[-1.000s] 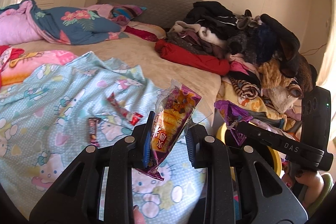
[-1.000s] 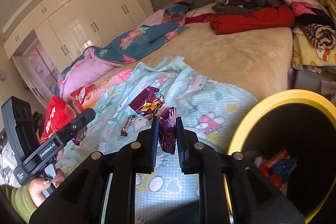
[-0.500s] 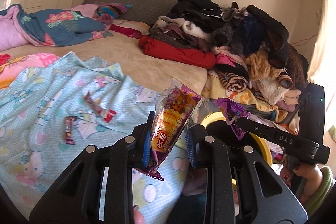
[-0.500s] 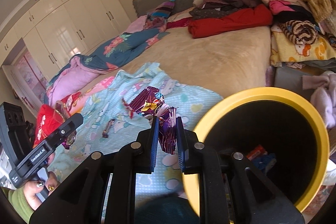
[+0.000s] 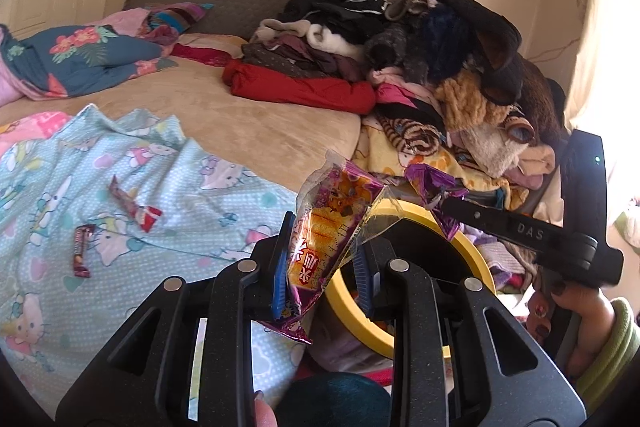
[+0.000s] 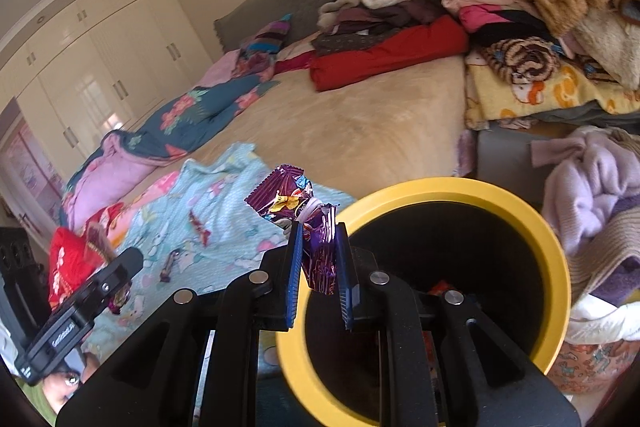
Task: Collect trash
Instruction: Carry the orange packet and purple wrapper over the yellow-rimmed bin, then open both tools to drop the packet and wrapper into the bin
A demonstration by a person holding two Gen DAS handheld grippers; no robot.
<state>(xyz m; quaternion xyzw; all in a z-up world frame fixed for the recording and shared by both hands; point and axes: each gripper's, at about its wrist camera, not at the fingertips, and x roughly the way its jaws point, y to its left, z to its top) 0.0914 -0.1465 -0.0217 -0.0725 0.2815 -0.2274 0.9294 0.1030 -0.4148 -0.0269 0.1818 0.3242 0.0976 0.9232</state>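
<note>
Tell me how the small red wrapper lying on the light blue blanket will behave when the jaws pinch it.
The red wrapper looks flat and twisted, so probably floppy and very light. Its glossy film may slip between the jaws. It lies on the soft, rumpled blanket, so a pinch might catch cloth too.

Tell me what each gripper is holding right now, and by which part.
Left gripper: orange and purple plastic snack bag, by its lower half. Right gripper: crumpled purple foil wrapper, by its lower end.
</note>
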